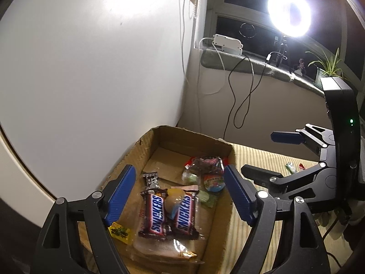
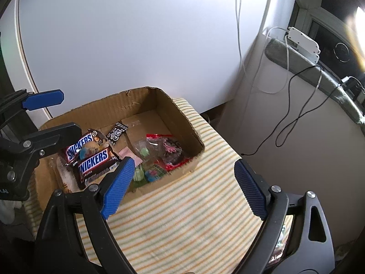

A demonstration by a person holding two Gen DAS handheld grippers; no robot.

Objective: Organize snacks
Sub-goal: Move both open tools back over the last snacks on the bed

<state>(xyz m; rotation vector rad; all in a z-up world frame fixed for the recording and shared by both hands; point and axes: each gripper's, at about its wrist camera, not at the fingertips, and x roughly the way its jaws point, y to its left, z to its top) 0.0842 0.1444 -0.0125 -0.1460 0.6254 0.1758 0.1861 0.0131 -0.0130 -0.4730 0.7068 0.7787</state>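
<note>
An open cardboard box (image 1: pixel 224 145) (image 2: pixel 180 111) stands on a striped cloth. Inside lie two Snickers bars (image 1: pixel 155 214) (image 2: pixel 93 159), a small black packet (image 1: pixel 151 179) (image 2: pixel 117 132), a clear bag of candies (image 1: pixel 204 166) (image 2: pixel 164 148), a yellow candy (image 1: pixel 121 231) and a round sweet (image 1: pixel 174 202). My left gripper (image 1: pixel 180 196) hovers open and empty over the box. My right gripper (image 2: pixel 184 187) is open and empty above the cloth, right of the box; it also shows in the left wrist view (image 1: pixel 269 153).
The striped cloth (image 2: pixel 182 217) covers the table. Small wrapped candies (image 1: pixel 290 167) lie on it to the right. A white board (image 2: pixel 136 45) stands behind the box. A windowsill with cables (image 1: pixel 241 73), a ring light (image 1: pixel 288 11) and a plant (image 1: pixel 326 65) is at the back right.
</note>
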